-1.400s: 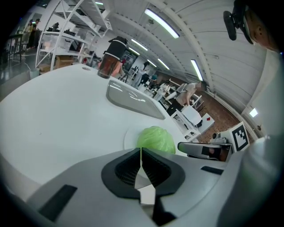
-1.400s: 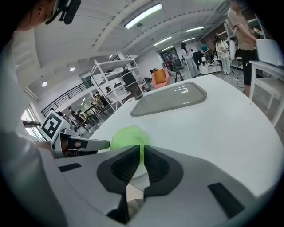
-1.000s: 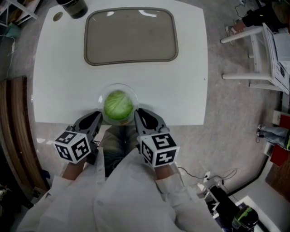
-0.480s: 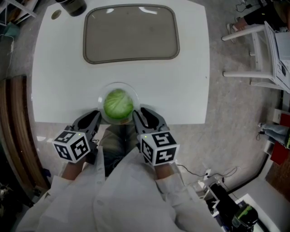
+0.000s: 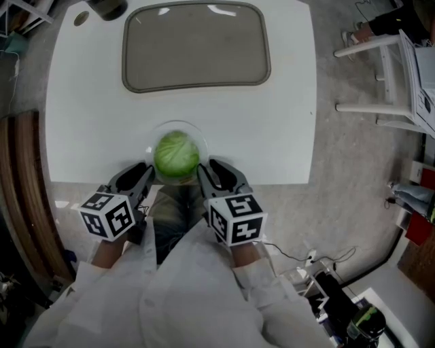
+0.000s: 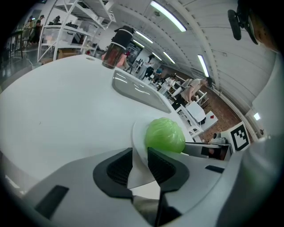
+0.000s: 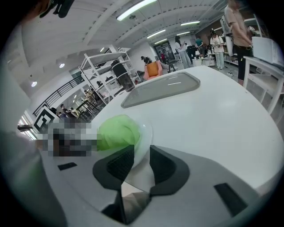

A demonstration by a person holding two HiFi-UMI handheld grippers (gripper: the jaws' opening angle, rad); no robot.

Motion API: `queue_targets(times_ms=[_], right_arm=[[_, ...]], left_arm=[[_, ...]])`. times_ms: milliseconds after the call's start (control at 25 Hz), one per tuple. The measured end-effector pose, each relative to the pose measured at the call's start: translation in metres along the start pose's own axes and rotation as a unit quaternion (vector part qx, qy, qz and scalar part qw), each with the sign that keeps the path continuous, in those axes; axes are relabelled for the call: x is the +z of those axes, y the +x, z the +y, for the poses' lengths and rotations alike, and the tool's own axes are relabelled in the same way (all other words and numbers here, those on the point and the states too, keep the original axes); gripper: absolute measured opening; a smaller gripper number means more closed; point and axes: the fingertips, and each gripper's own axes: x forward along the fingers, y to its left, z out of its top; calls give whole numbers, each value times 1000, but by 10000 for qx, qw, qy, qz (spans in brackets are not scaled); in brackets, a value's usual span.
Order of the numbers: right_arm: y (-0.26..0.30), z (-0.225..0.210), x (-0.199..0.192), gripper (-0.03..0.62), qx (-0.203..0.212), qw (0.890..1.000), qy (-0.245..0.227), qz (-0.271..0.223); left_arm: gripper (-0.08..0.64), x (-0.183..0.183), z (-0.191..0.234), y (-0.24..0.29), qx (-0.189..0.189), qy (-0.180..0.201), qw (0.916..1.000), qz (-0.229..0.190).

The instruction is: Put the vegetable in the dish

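Cabbage resting in the dish at the 6 o'clock edge of the white tabletop. Left tool is clenched on the dish rim at about 8 o'clock, right tool at about 4 o'clock. Grey tray lies toward 12 o'clock.

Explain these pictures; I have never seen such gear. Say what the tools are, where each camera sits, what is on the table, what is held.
No robot: a person holds a two-jaw gripper in each hand. The top-down picture comes from a head camera; the other two ride on the grippers, looking along their jaws. On the white table lie a large grey tray, a dark jar at the far corner, and a clear dish holding a green cabbage at the near edge. The left gripper and the right gripper each pinch the dish's rim.
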Motion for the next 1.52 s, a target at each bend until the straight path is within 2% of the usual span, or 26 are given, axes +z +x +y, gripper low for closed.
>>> queue_targets(times_ms=[760, 1160, 1520], right_arm=[[6, 0, -6, 97, -36, 9997, 156, 158], [7, -1, -6, 96, -92, 9992, 360, 162], [8, -2, -7, 90, -155, 9985, 518, 125]], left_arm=[[89, 2, 0, 3, 90, 106, 9998, -105], [87, 4, 2, 3, 170, -187, 9992, -297], [70, 4, 4, 4, 66, -576, 9977, -360]])
